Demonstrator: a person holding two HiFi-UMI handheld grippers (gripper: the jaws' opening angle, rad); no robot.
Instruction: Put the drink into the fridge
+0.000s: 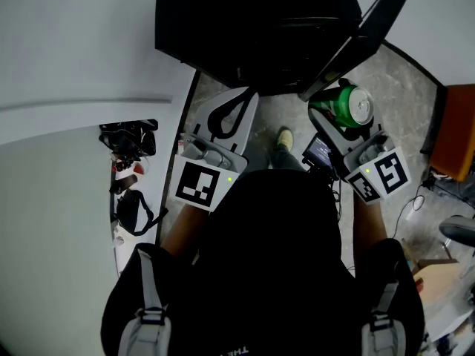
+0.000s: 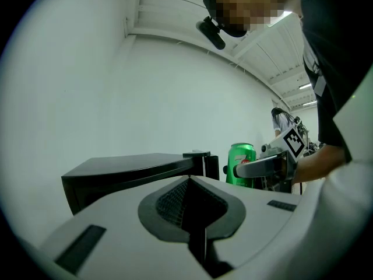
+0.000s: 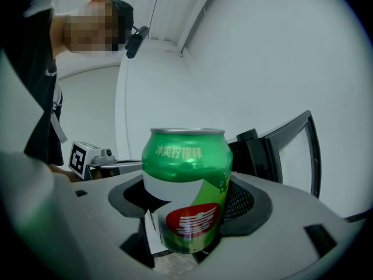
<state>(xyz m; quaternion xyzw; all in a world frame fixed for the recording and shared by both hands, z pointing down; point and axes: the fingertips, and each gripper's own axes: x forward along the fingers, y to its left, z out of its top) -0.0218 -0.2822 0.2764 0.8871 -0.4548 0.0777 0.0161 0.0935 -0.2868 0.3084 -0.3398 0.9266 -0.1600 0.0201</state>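
While right gripper (image 1: 341,121) jaws clamp the green can (image 3: 185,191) upright, left gripper (image 1: 236,104) jaws sit closed, empty; fridge door (image 1: 367,32) open beside can.

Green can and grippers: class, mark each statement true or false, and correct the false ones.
1. The right gripper holds the green can. True.
2. The left gripper holds a bottle. False: its jaws are together with nothing between them.
3. The door of the fridge is shut. False: it stands open.
4. The green can is inside the fridge. False: it is outside, held in front of the open fridge.
5. The fridge is black. True.
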